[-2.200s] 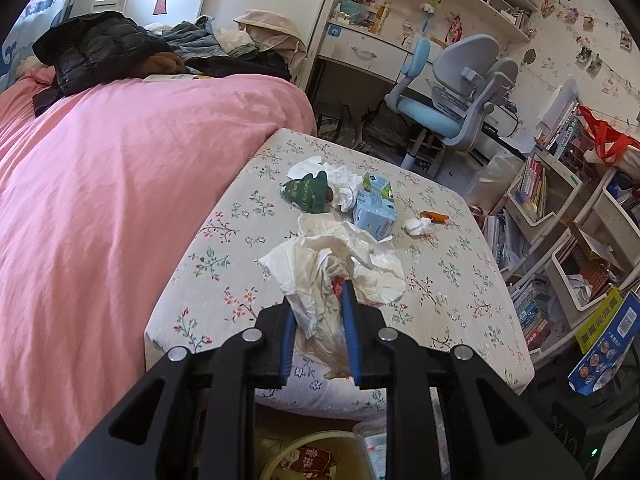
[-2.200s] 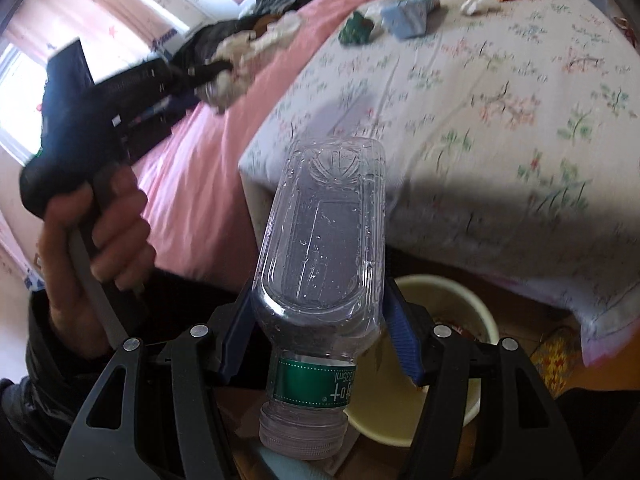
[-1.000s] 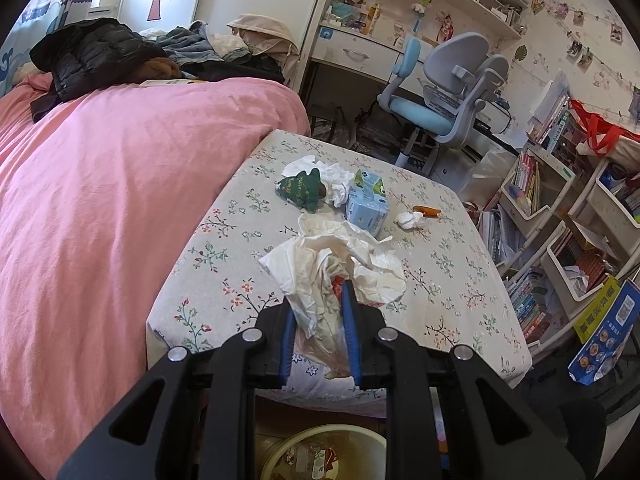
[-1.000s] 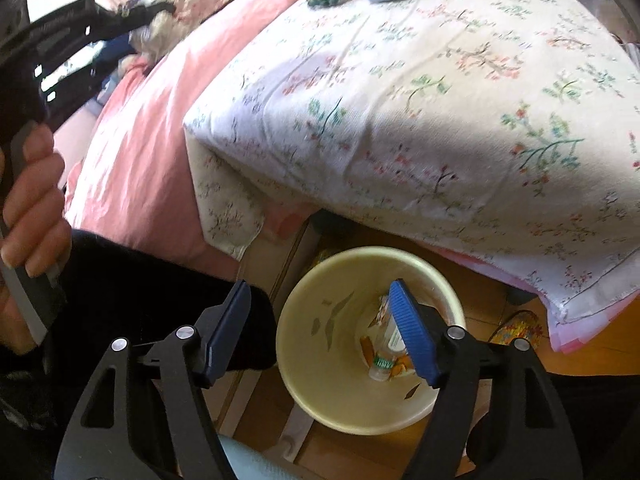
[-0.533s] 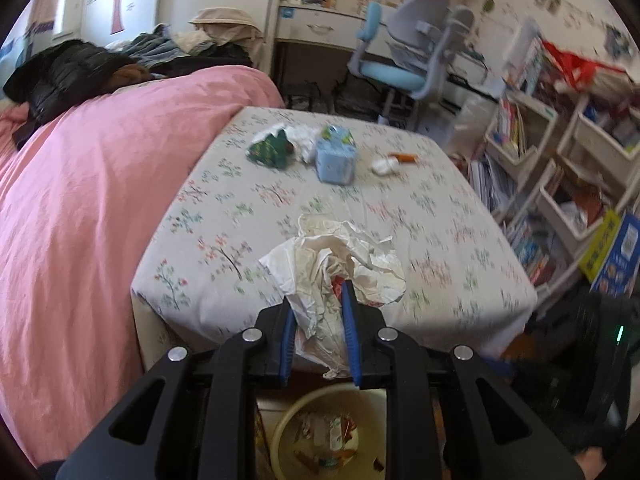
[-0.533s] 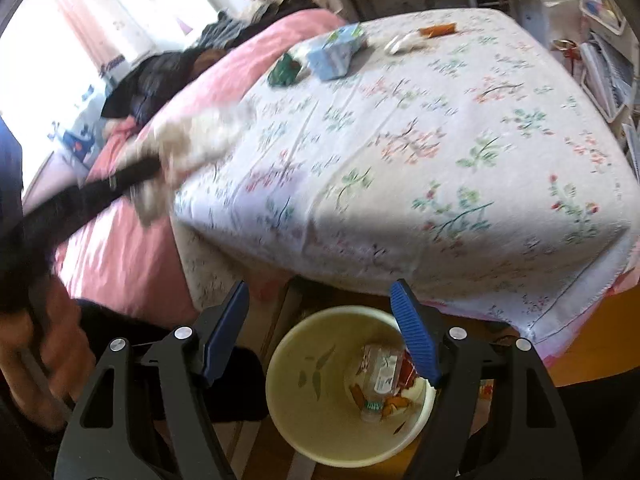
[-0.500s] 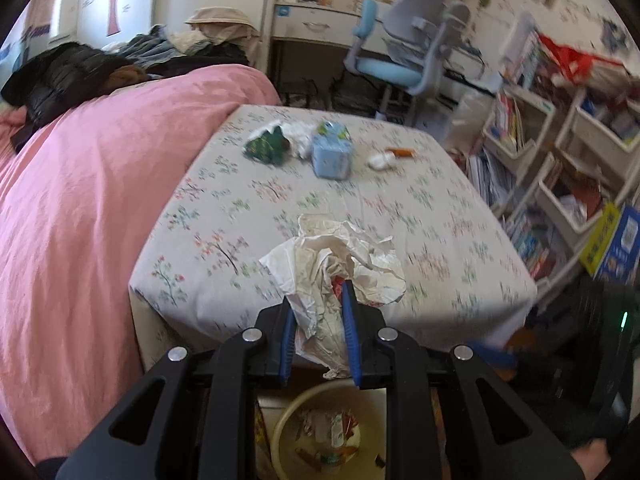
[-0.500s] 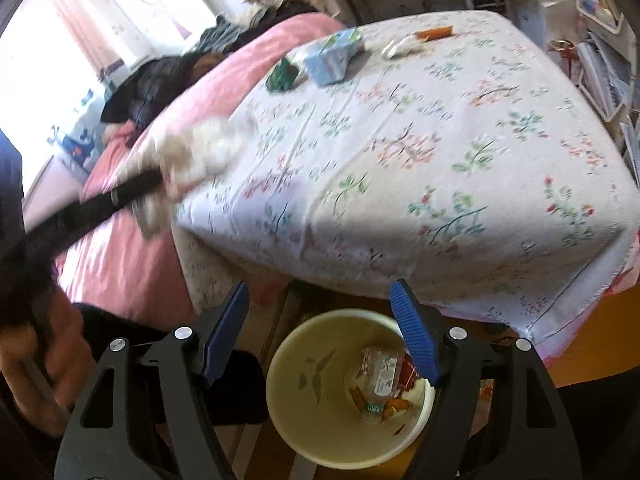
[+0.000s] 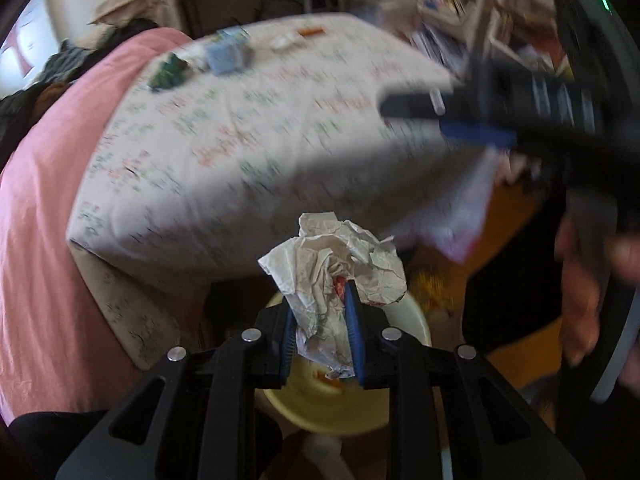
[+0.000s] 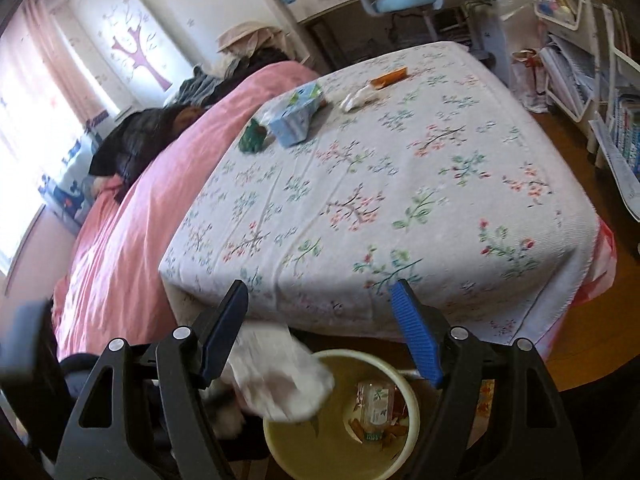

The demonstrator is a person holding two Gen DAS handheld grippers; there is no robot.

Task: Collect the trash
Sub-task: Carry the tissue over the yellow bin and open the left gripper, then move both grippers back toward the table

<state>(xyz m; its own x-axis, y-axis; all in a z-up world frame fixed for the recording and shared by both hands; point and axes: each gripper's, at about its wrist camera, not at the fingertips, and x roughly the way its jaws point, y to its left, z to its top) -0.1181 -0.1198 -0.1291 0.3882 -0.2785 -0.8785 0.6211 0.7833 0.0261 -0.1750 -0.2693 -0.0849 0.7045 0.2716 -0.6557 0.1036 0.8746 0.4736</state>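
The left claw (image 9: 320,320) is closed on a crumpled paper wad (image 9: 334,268), and a yellow bucket (image 9: 332,412) stands just below it. The right claw (image 10: 320,328) is wide open and holds nothing; the same bucket (image 10: 304,444) is under it, with a plastic bottle (image 10: 374,404) lying inside

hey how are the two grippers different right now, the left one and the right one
The left gripper is shut on the crumpled tissue wad; the right gripper is open and holds nothing. The left gripper's load hangs over the rim of the yellow bin; the right gripper looks past the bin toward the floral-covered table. Both have black frames with blue pads, and both sit near the bin.
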